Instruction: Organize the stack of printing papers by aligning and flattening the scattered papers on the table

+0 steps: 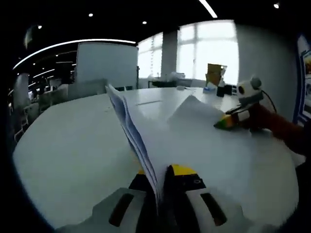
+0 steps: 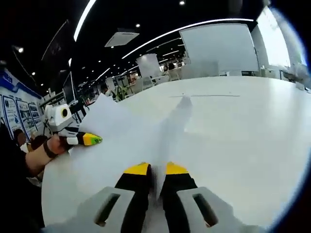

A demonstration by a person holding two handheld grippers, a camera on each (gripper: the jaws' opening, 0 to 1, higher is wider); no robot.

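A stack of white printing papers (image 1: 194, 141) lies partly lifted off the white table (image 1: 73, 145). My left gripper (image 1: 163, 172) is shut on one edge of it, and the sheets stand on edge between its yellow-tipped jaws, fanning up to the far left. My right gripper (image 1: 227, 121) comes in from the right and touches the opposite side of the stack. In the right gripper view, my right gripper (image 2: 156, 169) is shut on the papers (image 2: 126, 136), which rise away from its jaws. The left gripper (image 2: 85, 140), held by a hand, meets the sheets at the left.
The round white table (image 2: 243, 126) stretches wide beyond the papers. A cardboard box (image 1: 216, 75) and small items stand at its far edge by the windows. A whiteboard (image 1: 104, 63) and chairs stand behind the table.
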